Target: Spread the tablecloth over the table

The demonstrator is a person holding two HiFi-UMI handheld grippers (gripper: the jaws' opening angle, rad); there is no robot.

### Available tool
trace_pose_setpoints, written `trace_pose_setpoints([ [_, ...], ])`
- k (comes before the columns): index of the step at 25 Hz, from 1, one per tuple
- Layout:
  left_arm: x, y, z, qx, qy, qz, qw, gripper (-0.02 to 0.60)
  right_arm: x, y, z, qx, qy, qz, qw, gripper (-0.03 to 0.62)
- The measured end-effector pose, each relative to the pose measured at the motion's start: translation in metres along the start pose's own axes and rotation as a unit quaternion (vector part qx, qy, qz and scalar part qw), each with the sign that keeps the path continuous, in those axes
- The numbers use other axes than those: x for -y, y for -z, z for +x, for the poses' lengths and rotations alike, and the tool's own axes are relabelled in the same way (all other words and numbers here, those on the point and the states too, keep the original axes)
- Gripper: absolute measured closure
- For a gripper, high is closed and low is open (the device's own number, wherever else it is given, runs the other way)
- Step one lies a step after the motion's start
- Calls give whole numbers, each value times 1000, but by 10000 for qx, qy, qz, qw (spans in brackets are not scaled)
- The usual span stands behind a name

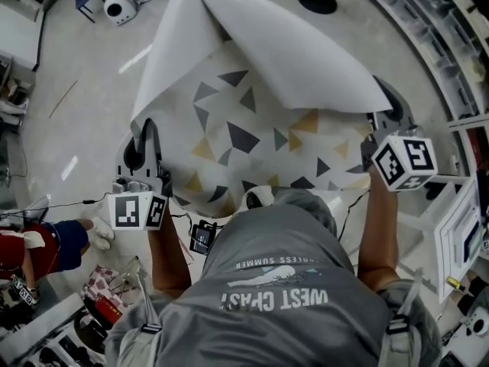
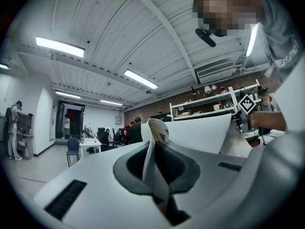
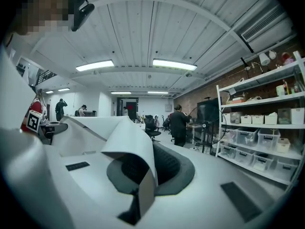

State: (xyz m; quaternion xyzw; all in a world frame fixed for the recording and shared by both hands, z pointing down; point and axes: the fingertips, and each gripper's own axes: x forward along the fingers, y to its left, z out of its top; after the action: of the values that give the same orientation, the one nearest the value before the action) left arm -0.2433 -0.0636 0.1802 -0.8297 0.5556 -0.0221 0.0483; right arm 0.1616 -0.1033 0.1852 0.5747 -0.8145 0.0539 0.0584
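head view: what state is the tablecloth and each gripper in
tablecloth, held up by its near edge, far part folded back over the patterned side, not spread flat
left gripper, jaws shut on tablecloth
right gripper, jaws shut on tablecloth

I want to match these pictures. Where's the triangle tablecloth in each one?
Head view: white-backed tablecloth with grey and yellow triangles, middle.
Left gripper view: centre, pinched in the jaws.
Right gripper view: centre-left, pinched likewise.
Shared landmark: black-and-white marker cubes: both in head view, the opposite one in each gripper view.
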Motion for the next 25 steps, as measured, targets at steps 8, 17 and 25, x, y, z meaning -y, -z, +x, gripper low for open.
trace_pose_setpoints([
  [8, -5, 19, 5, -286, -234, -55, 9993, 583, 3, 12, 17, -203, -182, 86, 9996, 580],
  [17, -23, 83, 53, -902, -447, -236, 9946, 583, 33, 65, 80, -715, -305, 252, 9967, 580],
  [25, -49, 165, 71, -1576, -572, -469, 9847, 583, 32, 138, 126, -1390, -345, 377, 9890, 580],
])
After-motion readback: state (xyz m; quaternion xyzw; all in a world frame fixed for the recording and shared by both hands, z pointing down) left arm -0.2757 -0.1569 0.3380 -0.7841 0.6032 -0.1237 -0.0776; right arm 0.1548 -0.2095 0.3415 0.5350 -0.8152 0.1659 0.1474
